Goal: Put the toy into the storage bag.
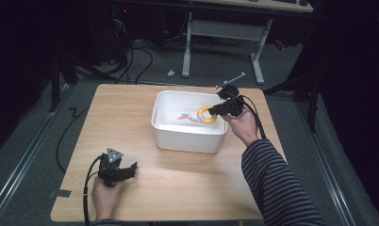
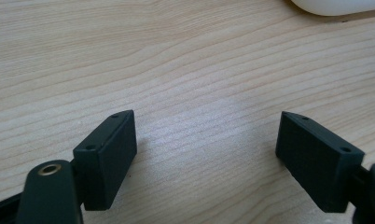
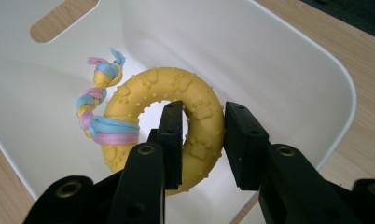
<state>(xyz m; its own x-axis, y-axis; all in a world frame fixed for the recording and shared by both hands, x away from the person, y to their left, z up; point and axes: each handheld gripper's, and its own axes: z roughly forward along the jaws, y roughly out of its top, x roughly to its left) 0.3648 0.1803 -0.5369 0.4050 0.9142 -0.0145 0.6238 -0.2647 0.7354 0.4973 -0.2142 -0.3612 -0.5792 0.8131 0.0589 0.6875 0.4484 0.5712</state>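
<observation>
A yellow rubber ring toy with paw prints and a pink-and-blue braided rope tied to it hangs inside the white bin. My right gripper is shut on the ring: one jaw passes through the hole and the other presses its outer edge, seen in the right gripper view. At the table's front left my left gripper rests low over the wood. In the left gripper view its jaws stand wide apart with only bare tabletop between them.
The bin has a slot handle in its far wall and stands at the middle back of the wooden table. A corner of the bin lies ahead of the left gripper. Cables and a desk frame are on the floor behind.
</observation>
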